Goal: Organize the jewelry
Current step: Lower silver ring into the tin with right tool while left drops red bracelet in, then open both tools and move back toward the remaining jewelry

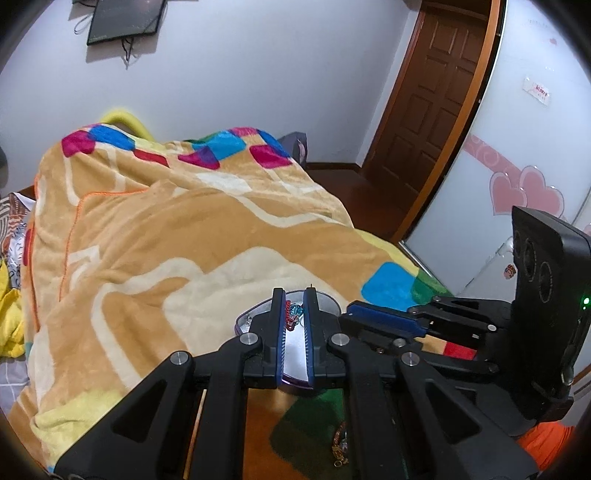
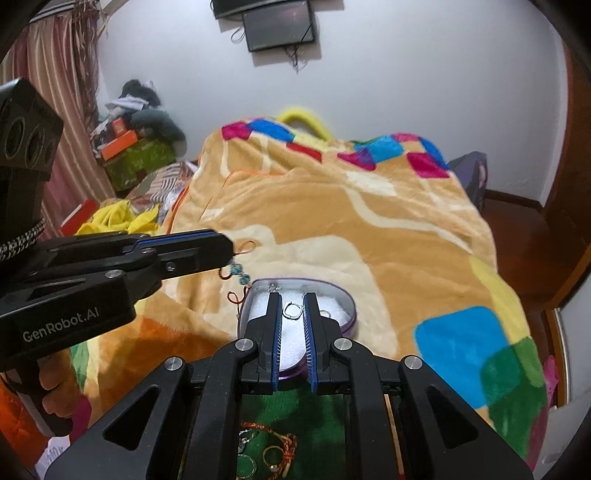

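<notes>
**Bead bracelet held over heart-shaped box**

While the left gripper [image 2: 231,247] is clamped on a red-cord bracelet [image 2: 236,271] w/ blue-green beads, its jaws are nearly together w/ the cord pinched at the tips; beads and red loops hang below the tips, just beside the far-left rim of the box. Left wrist view shows the same beads [image 1: 295,312] between the blue pads [image 1: 282,339].

Right gripper [image 2: 293,321]: jaws a narrow gap apart, nothing between them, poised over the box's near half. In the left wrist view it sits [image 1: 369,317] just right of the left gripper's fingers.

Item 1 – heart-shaped box [image 2: 351,314], clear purple wall, white lining, lid off. Rests on the blanket near its near edge. Inside: a silver hoop earring [image 2: 291,310] approx. centre; a second small metal piece at the far rim, too small to tell what.

Item 2 – loose jewelry [image 2: 269,454] on a green patch at the blanket's near edge, below the right gripper: gold-tone rings, red-and-gold bangle.

Carrier – orange-and-cream blanket [image 2: 369,229] w/ pink, blue, green squares.

Misc. – wall screen [image 2: 280,27]; brown door [image 1: 424,110]; yellow cloth [image 2: 110,221] off the blanket's left edge.
</notes>
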`<state>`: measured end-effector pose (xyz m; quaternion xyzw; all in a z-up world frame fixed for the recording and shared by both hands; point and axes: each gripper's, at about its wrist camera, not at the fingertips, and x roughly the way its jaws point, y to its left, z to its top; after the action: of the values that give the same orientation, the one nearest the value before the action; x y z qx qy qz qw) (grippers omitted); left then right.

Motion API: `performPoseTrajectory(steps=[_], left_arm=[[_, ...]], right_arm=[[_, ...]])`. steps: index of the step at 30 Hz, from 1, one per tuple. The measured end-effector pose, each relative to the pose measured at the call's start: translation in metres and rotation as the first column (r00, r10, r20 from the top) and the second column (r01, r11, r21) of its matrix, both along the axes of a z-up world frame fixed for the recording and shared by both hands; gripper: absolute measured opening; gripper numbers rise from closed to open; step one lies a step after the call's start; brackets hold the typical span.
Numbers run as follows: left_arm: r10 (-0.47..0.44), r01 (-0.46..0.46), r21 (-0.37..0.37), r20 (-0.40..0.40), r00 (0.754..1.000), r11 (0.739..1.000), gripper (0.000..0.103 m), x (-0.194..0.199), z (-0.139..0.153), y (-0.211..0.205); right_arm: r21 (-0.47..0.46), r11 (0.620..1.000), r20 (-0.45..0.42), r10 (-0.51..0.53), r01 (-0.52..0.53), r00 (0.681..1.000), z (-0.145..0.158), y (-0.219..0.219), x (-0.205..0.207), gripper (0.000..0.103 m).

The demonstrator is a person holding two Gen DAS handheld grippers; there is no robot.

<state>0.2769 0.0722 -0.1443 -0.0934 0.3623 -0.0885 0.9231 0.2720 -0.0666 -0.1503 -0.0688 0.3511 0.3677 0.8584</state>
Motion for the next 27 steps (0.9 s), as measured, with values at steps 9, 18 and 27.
performPoseTrajectory(steps=[9, 18, 27], left_arm=[[-0.022, 0.022, -0.001, -0.054, 0.998, 1.000, 0.007, 0.017, -0.017, -0.003], [-0.008, 0.010, 0.023, -0.078, 0.997, 1.000, 0.007, 0.019, -0.021, 0.001], [0.028, -0.023, 0.075, -0.063, 0.998, 0.997, 0.017, 0.004, -0.013, 0.005]], right_arm=[[-0.052, 0.998, -0.050, 0.043, -0.046, 0.998, -0.017, 0.010, 0.013, 0.010], [-0.087, 0.993, -0.057, 0.069, -0.073, 0.996, -0.022, 0.013, 0.016, 0.010], [-0.135, 0.988, -0.083, 0.064, -0.075, 0.994, -0.024, 0.019, 0.017, 0.012]])
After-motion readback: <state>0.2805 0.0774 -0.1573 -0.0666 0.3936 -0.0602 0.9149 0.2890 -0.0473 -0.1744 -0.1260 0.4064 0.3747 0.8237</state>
